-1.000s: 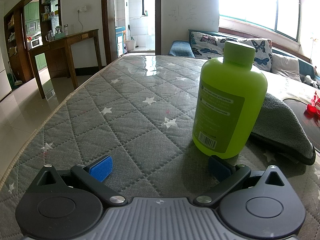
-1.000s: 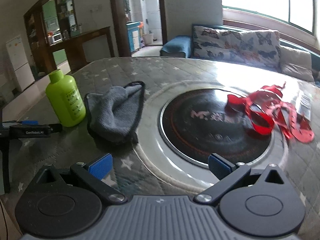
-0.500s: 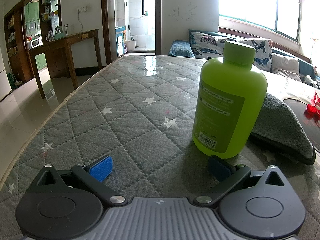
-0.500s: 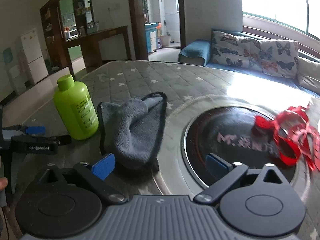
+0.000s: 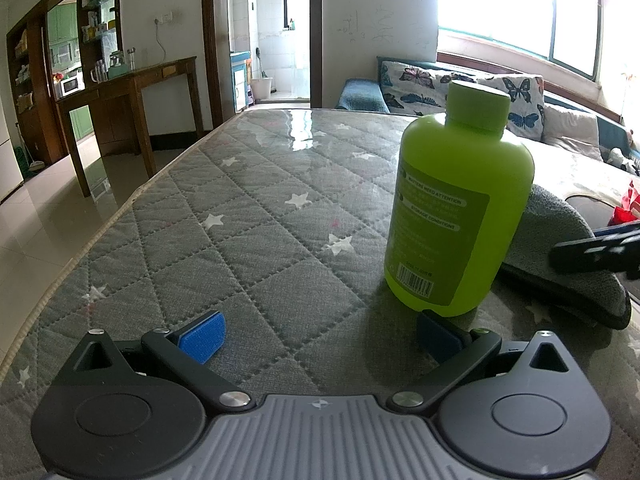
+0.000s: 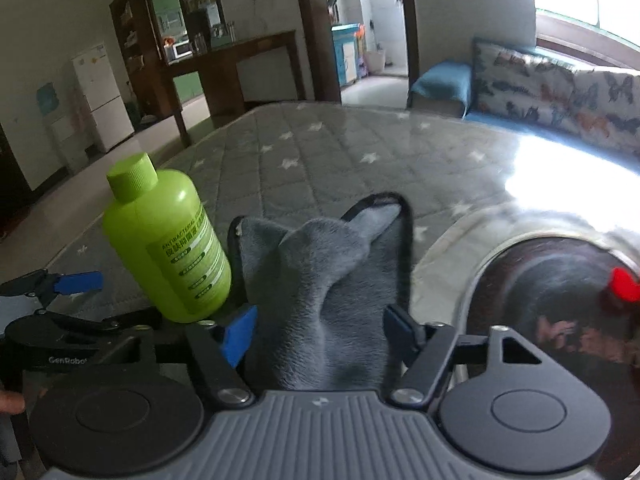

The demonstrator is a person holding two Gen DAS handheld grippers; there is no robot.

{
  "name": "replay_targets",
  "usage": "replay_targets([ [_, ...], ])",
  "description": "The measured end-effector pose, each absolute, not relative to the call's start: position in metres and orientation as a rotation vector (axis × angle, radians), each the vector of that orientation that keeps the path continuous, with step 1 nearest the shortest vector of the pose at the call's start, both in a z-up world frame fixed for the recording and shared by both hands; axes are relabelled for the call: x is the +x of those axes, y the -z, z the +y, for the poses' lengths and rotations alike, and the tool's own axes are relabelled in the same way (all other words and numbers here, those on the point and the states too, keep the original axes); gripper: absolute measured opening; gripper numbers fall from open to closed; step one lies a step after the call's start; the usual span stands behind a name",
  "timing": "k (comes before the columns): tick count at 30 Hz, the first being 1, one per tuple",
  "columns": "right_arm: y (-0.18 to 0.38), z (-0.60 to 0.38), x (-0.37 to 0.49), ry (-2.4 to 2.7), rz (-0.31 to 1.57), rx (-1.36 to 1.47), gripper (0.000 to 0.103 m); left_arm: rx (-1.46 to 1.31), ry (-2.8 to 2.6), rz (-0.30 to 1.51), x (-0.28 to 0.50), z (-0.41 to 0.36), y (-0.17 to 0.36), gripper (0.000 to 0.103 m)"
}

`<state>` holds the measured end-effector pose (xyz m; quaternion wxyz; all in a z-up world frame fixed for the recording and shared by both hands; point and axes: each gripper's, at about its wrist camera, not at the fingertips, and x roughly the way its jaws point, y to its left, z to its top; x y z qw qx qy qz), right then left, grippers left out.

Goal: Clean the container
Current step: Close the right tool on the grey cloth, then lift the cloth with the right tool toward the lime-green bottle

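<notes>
Right gripper [image 6: 318, 332] had its jaws part open, straddling the near end of the grey cloth [image 6: 324, 276]. The blue pads [image 6: 239, 330] sat beside the fabric on both sides; couldn't tell whether they touched it, no squeeze visible. Cloth lay bunched on the quilted star-pattern tabletop [image 6: 340, 152], just right of the green bottle [image 6: 164, 240] and touching or nearly touching it. To the cloth's right, a round dark glossy container [image 6: 560, 300] with red plastic [image 6: 622, 278] on it.

Left gripper [image 5: 320, 338] had jaws spread wide, holding nothing, low over the tabletop [image 5: 240, 240]. Green bottle [image 5: 456, 208] stood upright, capped, just ahead of the right-hand pad [image 5: 438, 336], outside the gap. Cloth [image 5: 560, 256] lay behind and to the bottle's right.
</notes>
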<state>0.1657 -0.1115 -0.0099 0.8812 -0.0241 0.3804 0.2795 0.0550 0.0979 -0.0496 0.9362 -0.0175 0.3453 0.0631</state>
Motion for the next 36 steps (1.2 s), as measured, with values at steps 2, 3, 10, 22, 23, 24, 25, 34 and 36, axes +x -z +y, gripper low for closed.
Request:
replay_targets([
  [2, 0.011, -0.112, 0.166, -0.588, 0.799, -0.038, 0.053, -0.037, -0.123, 0.722, 0.058, 0.099, 0.048, 0.103],
  [3, 0.012, -0.112, 0.167, -0.590, 0.802, -0.032, 0.053, -0.041, -0.124, 0.727, 0.059, 0.100, 0.048, 0.103],
  [10, 0.017, -0.114, 0.169, -0.610, 0.824, 0.011, 0.037, -0.058, -0.174, 0.760, 0.061, 0.096, 0.045, 0.103],
  [22, 0.001, -0.130, 0.165, -0.682, 0.814, 0.191, 0.023, -0.038, -0.200, 0.759, 0.052, 0.092, 0.036, 0.103],
  [23, -0.003, -0.133, 0.164, -0.691, 0.808, 0.216, 0.023, -0.038, -0.199, 0.754, 0.051, 0.092, 0.034, 0.103],
  [24, -0.008, -0.138, 0.169, -0.702, 0.798, 0.243, 0.023, -0.038, -0.197, 0.750, 0.050, 0.092, 0.032, 0.103],
  [25, -0.016, -0.143, 0.177, -0.717, 0.782, 0.273, 0.023, -0.038, -0.195, 0.746, 0.050, 0.093, 0.030, 0.103],
  [34, -0.053, -0.143, 0.184, -0.730, 0.685, 0.302, 0.041, -0.012, -0.163, 0.733, 0.045, 0.087, 0.017, 0.103],
  [36, -0.049, -0.142, 0.182, -0.653, 0.678, 0.202, 0.046, -0.022, -0.159, 0.733, 0.046, 0.088, 0.016, 0.103],
])
